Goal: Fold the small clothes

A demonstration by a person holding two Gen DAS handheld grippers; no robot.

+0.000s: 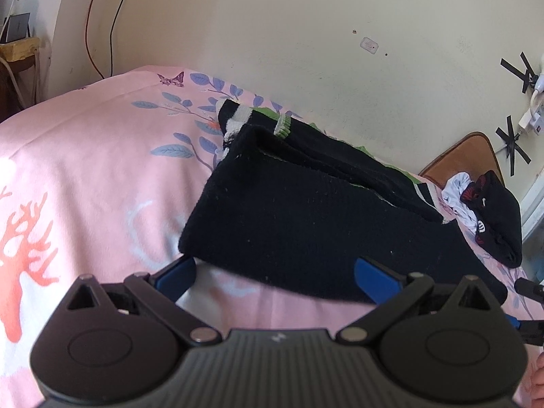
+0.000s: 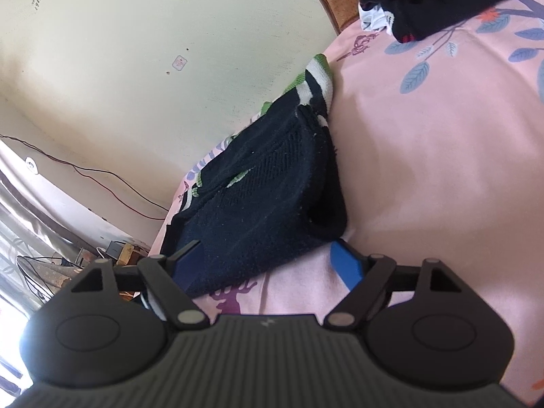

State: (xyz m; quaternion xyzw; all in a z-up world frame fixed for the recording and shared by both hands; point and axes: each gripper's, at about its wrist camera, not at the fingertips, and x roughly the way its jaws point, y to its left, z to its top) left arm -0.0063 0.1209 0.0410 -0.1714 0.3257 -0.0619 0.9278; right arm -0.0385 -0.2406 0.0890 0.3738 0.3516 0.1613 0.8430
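From the left wrist, the left gripper (image 1: 275,273) is wide open over the near edge of the soft, light dark socks (image 1: 306,224) on the pink bed sheet (image 1: 95,156), and from the right wrist, the right gripper (image 2: 268,263) is wide open, holding nothing, so pinching a floppy corner looks best.

Each view is taken from a wrist, angled down across the bed (image 1: 85,156) toward the wall (image 1: 306,34), at close range. The dark socks (image 1: 299,217) are shared by both views.
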